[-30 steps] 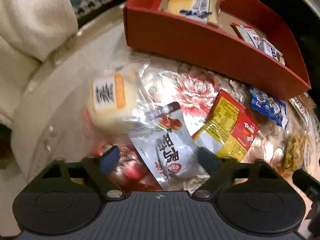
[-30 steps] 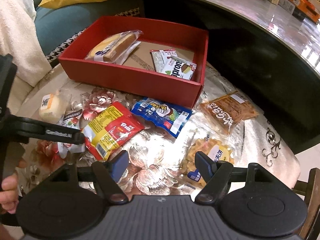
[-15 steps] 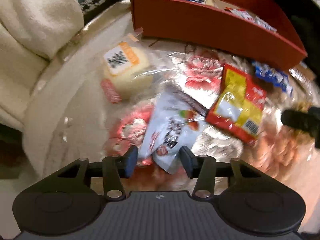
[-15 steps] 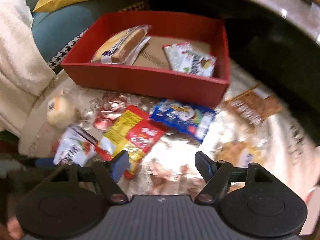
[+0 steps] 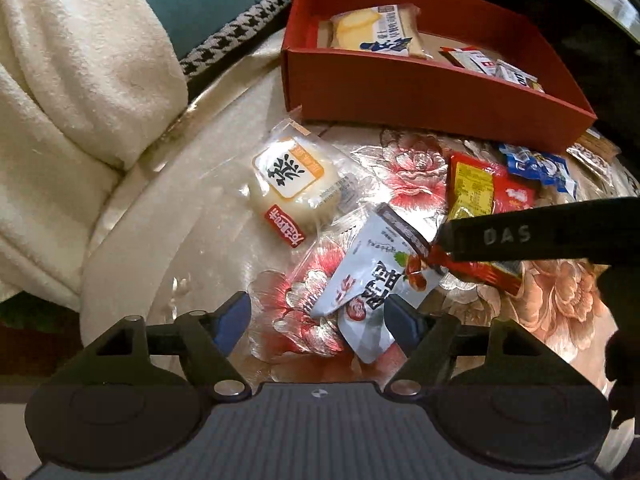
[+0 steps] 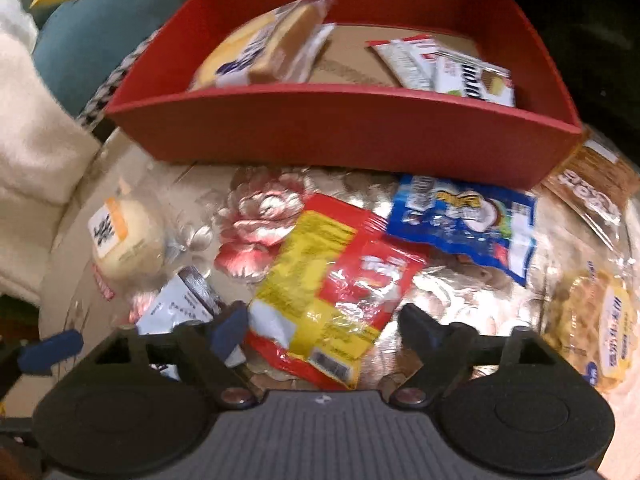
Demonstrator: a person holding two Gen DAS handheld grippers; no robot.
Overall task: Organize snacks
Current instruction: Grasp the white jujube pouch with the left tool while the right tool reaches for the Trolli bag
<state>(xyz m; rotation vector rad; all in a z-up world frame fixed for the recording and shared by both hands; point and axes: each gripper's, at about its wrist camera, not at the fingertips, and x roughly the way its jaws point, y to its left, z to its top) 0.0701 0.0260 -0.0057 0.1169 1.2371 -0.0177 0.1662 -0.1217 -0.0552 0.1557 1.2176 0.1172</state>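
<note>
The red cardboard box (image 6: 344,120), upper frame, held three packets; six lay outside. Both the left gripper (image 5: 318,316) and the right gripper (image 6: 322,322) had just widened, holding nothing.

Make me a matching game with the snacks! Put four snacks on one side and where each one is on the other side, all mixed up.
Snacks:
1. sliced cake
2. red and yellow packet
3. round bun
4. blue packet

Places:
A. on the table, just in front of the red box's front wall
B. between the right gripper's open fingers
C. inside the red box
D. on the table, nearest the white blanket

Pairs: 1-C, 2-B, 3-D, 4-A
</note>
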